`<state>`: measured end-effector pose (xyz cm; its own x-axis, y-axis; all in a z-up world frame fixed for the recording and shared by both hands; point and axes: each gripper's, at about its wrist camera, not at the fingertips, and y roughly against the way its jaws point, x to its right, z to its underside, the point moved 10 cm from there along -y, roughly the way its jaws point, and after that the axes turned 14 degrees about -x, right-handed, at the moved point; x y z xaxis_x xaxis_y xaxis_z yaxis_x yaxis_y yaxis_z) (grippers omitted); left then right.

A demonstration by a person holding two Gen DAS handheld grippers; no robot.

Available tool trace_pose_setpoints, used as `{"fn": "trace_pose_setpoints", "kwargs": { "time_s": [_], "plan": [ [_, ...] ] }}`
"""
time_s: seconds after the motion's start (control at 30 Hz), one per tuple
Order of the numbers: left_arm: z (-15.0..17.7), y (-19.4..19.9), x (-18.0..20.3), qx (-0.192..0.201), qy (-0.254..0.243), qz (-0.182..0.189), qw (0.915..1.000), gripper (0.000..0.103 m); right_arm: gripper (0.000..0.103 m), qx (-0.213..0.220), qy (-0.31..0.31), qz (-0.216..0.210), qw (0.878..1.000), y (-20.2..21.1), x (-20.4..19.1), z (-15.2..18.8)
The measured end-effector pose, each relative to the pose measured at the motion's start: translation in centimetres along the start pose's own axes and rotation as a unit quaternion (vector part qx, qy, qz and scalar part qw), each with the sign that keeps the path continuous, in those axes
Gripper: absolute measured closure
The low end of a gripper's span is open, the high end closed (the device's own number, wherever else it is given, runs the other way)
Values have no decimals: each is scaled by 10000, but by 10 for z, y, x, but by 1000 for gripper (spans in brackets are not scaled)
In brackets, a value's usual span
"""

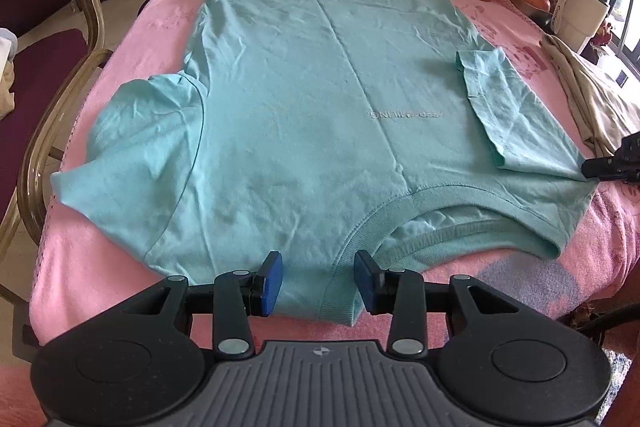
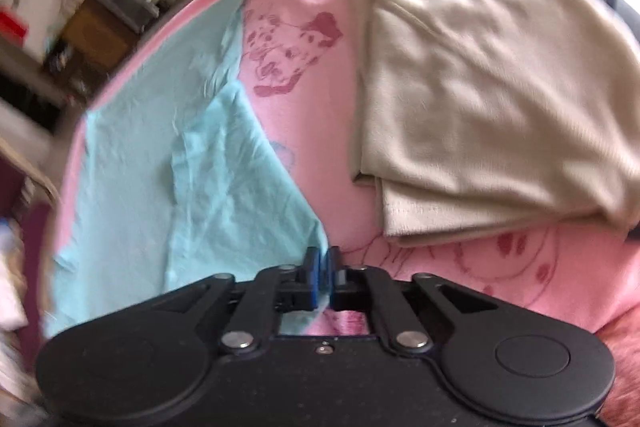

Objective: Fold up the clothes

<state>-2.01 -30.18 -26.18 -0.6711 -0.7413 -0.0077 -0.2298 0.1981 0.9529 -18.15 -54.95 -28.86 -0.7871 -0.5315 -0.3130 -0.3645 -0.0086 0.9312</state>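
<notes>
A turquoise T-shirt (image 1: 304, 99) lies spread flat on a bench draped in a pink blanket (image 1: 100, 267), collar toward the camera. The left claw (image 1: 319, 281) stands spread, its blue pads astride the shirt's near shoulder edge beside the collar, not pressing it. The right claw (image 2: 322, 267) is pressed together at the shirt's other shoulder corner, apparently pinching the fabric. A folded beige garment (image 2: 480, 87) rests beyond the shirt's sleeve.
</notes>
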Motion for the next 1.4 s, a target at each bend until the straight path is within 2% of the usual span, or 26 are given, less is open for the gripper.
{"fn": "trace_pose_setpoints", "kwargs": {
  "time_s": [0.13, 0.17, 0.23, 0.3, 0.37, 0.4, 0.47, 0.5, 0.57, 0.67, 0.7, 0.77, 0.83, 0.93, 1.03, 1.07, 1.1, 1.2, 1.3, 1.33, 1.4],
  "plan": [
    [0, 0, 2, 13, -131, -72, 9999, 65, 101, 190, 876, 985, 9911, 0, -12, 6],
    [0, 1, 1, 23, -104, -70, 9999, 65, 100, 235, 1065, 1127, 9876, 1, -16, 7],
    [1, 4, -2, 43, -31, -59, 10000, 65, 97, 349, 1316, 1112, 9844, 5, -24, 8],
    [1, 8, -2, 111, 4, -56, 9999, 66, 88, 601, 1477, 798, 9840, 17, -35, 11],
    [2, 12, 1, 169, -52, -24, 9998, 67, 86, 782, 1660, 367, 9823, 28, -49, 16],
    [4, 12, 5, 143, -107, 22, 9998, 67, 86, 728, 1768, 78, 9815, 29, -59, 20],
    [9, 5, 12, -39, -258, 33, 9997, 66, 86, 409, 1881, -218, 9811, 19, -70, 30],
    [11, 6, 15, -11, -356, -48, 9994, 66, 86, 210, 1917, -313, 9807, 12, -75, 36],
    [14, 8, 18, -95, -493, -82, 9987, 67, 86, -242, 1956, -244, 9801, -3, -77, 46],
    [20, 15, 10, -267, -383, 152, 9988, 67, 86, -764, 2004, -349, 9761, -4, -81, 55],
    [20, 20, 3, -266, -268, 259, 9990, 66, 87, -797, 2035, -436, 9749, 2, -85, 54],
    [11, 37, -22, -90, 140, 373, 9992, 66, 87, -505, 2125, -662, 9736, 25, -97, 43],
    [-2, 56, -59, 202, 674, 338, 9970, 66, 86, -8, 2178, -880, 9720, 55, -110, 22],
    [-18, 72, -119, 504, 1641, 414, 9843, 65, 81, 733, 2241, -1265, 9635, 98, -128, -17],
    [-31, 72, -169, 624, 2565, 548, 9630, 62, 63, 1320, 2390, -1509, 9501, 118, -141, -51],
    [-32, 67, -180, 601, 2850, 608, 9547, 62, 54, 1481, 2447, -1574, 9452, 120, -145, -60],
    [-33, 60, -187, 536, 3090, 708, 9469, 62, 51, 1569, 2456, -1645, 9424, 117, -146, -67],
    [-32, 36, -200, 323, 3738, 991, 9216, 62, 51, 1550, 2268, -1867, 9432, 89, -141, -76],
    [-26, 17, -204, 120, 4168, 1164, 9014, 62, 52, 1200, 1897, -1837, 9570, 63, -132, -71],
    [-26, 14, -206, 110, 4279, 1224, 8955, 62, 52, 1166, 1885, -1825, 9579, 61, -132, -69],
    [-26, 8, -210, 113, 4487, 1344, 8835, 62, 50, 1339, 2123, -1829, 9506, 69, -139, -65]
  ]
}}
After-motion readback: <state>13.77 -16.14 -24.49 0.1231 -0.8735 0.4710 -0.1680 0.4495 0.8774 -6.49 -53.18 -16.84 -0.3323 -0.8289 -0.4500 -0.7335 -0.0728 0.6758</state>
